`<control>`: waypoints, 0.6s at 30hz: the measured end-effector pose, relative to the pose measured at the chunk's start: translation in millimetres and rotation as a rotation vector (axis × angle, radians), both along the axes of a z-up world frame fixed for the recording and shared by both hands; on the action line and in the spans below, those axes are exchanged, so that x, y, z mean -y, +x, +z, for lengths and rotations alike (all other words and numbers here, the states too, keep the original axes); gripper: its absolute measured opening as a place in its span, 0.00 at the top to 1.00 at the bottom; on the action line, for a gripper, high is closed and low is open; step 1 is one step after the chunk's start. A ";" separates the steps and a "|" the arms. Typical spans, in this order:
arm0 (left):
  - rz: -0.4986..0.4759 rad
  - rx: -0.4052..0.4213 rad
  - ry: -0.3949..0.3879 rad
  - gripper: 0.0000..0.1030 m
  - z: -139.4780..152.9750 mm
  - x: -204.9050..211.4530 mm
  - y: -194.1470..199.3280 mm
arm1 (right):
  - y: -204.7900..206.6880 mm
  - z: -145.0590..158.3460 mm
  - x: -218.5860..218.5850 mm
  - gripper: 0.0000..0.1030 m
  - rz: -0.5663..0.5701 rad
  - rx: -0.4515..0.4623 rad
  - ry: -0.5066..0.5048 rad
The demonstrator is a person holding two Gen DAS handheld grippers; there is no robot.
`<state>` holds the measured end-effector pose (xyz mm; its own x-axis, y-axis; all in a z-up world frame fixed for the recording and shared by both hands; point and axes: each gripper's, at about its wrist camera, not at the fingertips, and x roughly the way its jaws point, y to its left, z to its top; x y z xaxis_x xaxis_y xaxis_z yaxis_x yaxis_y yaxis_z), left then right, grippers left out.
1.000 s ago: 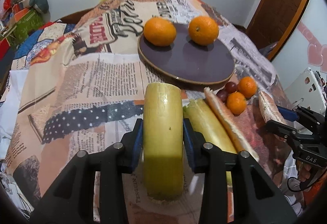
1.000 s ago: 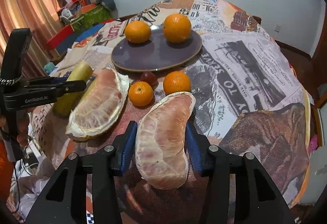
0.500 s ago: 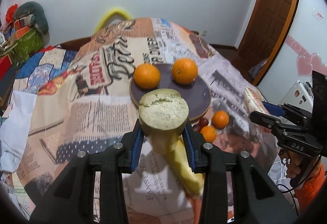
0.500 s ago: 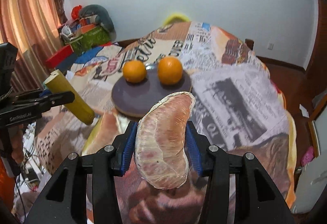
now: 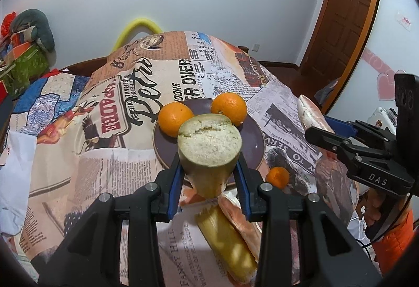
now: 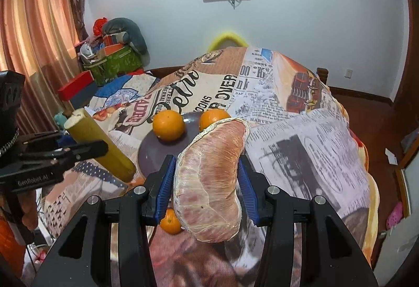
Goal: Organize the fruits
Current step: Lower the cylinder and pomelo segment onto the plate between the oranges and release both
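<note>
My left gripper (image 5: 209, 179) is shut on a yellow-green sugarcane piece (image 5: 209, 151), held above the table with its cut end facing the camera; it also shows in the right wrist view (image 6: 99, 143). My right gripper (image 6: 207, 190) is shut on a peeled pomelo segment (image 6: 209, 177), lifted above the table; it shows in the left wrist view (image 5: 311, 117). A purple plate (image 5: 251, 145) holds two oranges (image 5: 175, 118) (image 5: 229, 107). A second sugarcane piece (image 5: 227, 242) and another pomelo segment (image 5: 243, 219) lie on the table below my left gripper.
A small mandarin (image 5: 278, 176) lies by the plate's near right edge; another mandarin (image 6: 170, 221) shows under my right gripper. The table wears a newspaper-print cloth (image 5: 110, 156). Boxes and clutter (image 6: 110, 59) stand at the far left, a door (image 5: 348, 25) at the right.
Both grippers have risen from the table, each carrying its fruit. The sugarcane piece has tipped up so its cut end faces the camera. The plate and oranges now look farther away.
</note>
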<state>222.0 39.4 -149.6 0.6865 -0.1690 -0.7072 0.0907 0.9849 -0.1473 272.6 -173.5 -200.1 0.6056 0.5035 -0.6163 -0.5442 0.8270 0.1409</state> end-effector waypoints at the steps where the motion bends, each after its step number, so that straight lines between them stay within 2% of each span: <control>1: -0.001 -0.004 0.000 0.64 -1.7 -0.1 2.6 | 3.5 -1.0 -2.2 0.57 0.003 -0.001 0.001; 12: 0.003 -0.065 0.001 0.64 -25.9 -7.3 37.0 | 29.8 -11.5 -26.4 0.57 0.048 -0.005 -0.010; 18: -0.009 -0.069 0.006 0.64 -29.2 -10.3 51.4 | 43.5 -18.9 -40.0 0.57 0.079 -0.010 -0.018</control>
<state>273.3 49.7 -178.7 0.6348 -0.1708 -0.7536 0.0895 0.9850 -0.1478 316.1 -133.5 -219.0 0.5582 0.5381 -0.6316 -0.6061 0.7843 0.1325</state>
